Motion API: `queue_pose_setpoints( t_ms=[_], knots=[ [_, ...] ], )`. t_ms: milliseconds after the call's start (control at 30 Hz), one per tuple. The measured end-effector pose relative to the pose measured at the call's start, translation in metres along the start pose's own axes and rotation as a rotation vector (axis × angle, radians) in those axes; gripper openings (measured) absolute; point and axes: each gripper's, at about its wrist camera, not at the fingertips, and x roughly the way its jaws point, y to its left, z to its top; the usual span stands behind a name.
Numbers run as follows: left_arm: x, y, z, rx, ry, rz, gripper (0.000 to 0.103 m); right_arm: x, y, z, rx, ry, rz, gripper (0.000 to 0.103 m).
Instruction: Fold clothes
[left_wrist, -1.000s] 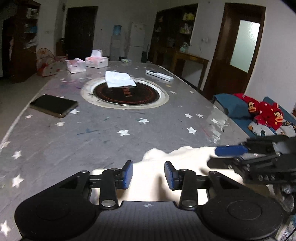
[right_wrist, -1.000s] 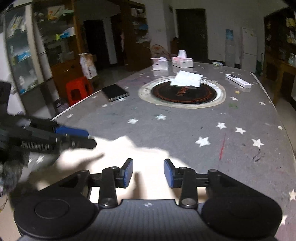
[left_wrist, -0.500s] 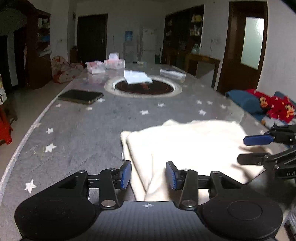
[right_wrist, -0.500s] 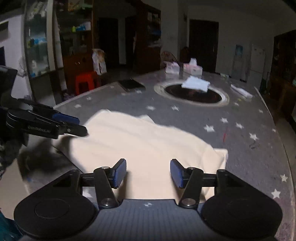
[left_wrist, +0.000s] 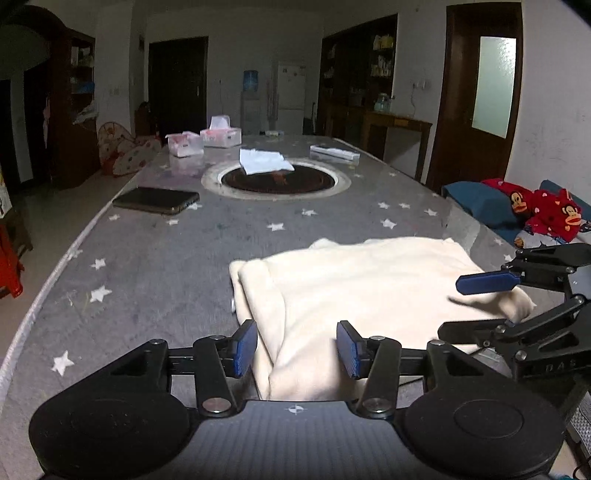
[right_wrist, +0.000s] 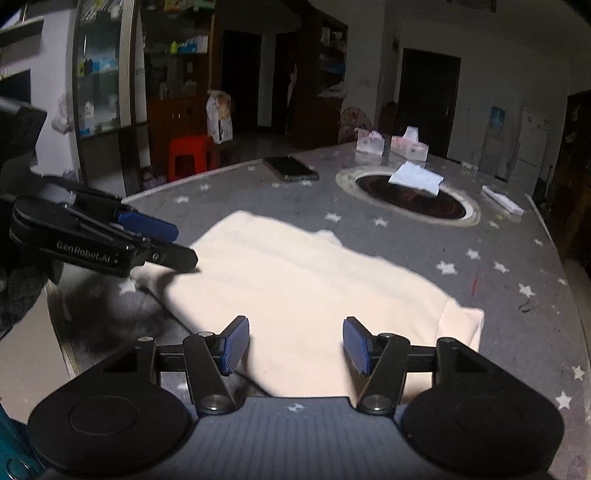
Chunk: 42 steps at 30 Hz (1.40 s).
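Observation:
A cream garment (left_wrist: 369, 288) lies folded flat on the grey star-patterned table (left_wrist: 166, 266), near its front edge. My left gripper (left_wrist: 297, 347) hovers over the garment's near left corner. Its jaws are opening, and the folded edge lies between the blue pads without being pressed. In the right wrist view the garment (right_wrist: 295, 280) spreads ahead of my right gripper (right_wrist: 295, 345), which stands open over its near edge. Each gripper shows in the other's view: the right gripper (left_wrist: 469, 306) at the garment's right end, the left gripper (right_wrist: 183, 245) at its left end.
A dark phone (left_wrist: 155, 199) lies at the mid left. A round dark inset with a white cloth (left_wrist: 264, 164) on it sits beyond. Tissue boxes (left_wrist: 221, 134) and a remote (left_wrist: 334, 153) stand at the back. Red clothes (left_wrist: 539, 210) lie off the table's right side, and a red stool (right_wrist: 188, 153) stands on the left.
Both grippers have drawn back toward the table's near edge and their jaws have widened. The garment, earlier close under the fingers, now lies folded in fuller view.

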Motion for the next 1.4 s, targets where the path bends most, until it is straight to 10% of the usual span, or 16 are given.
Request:
queue_pose_setpoints(
  t_ms=[767, 1400],
  knots=[
    [0.006, 0.027, -0.011, -0.117, 0.033, 0.053, 0.053, 0.0, -0.039, -0.022, 0.162, 0.044, -0.038, 0.061],
    [-0.01, 0.062, 0.004, -0.247, 0.009, 0.064, 0.079, 0.033, 0.069, 0.034, -0.303, 0.056, 0.218, 0.06]
  ],
)
